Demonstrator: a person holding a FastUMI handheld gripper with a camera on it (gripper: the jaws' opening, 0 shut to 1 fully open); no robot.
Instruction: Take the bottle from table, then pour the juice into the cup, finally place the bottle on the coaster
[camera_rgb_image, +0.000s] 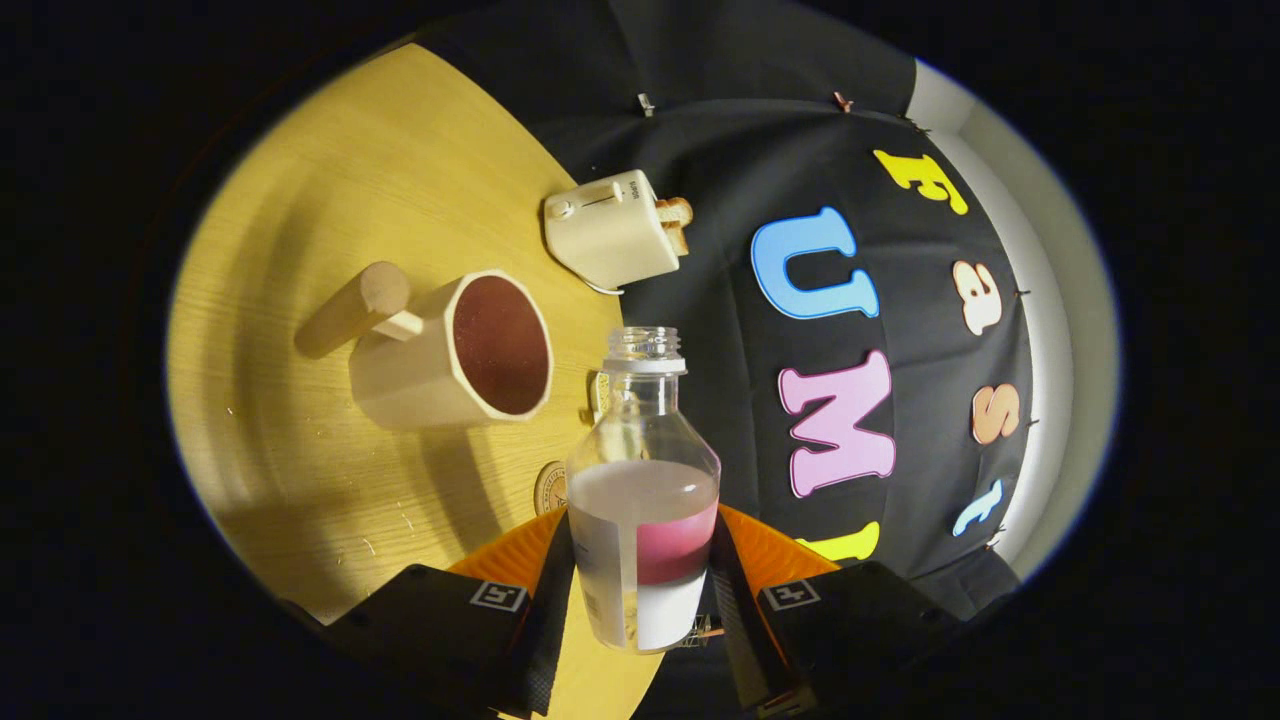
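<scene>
A clear, uncapped bottle (642, 490) with pink juice in its lower part and a white label is held between my two fingers, and my gripper (640, 590) is shut on it. The view is rolled over, so the table appears tilted. A cream cup (455, 352) with a thick wooden handle stands on the wooden table (330, 230), beyond the fingers and to the bottle's left; dark red liquid shows inside it. The bottle's open neck sits just right of the cup's rim. A small round coaster (551, 487) peeks out on the table beside the bottle's body.
A cream toaster (612, 230) with a slice of bread in it stands farther back on the table, near the table's edge against the black cloth wall.
</scene>
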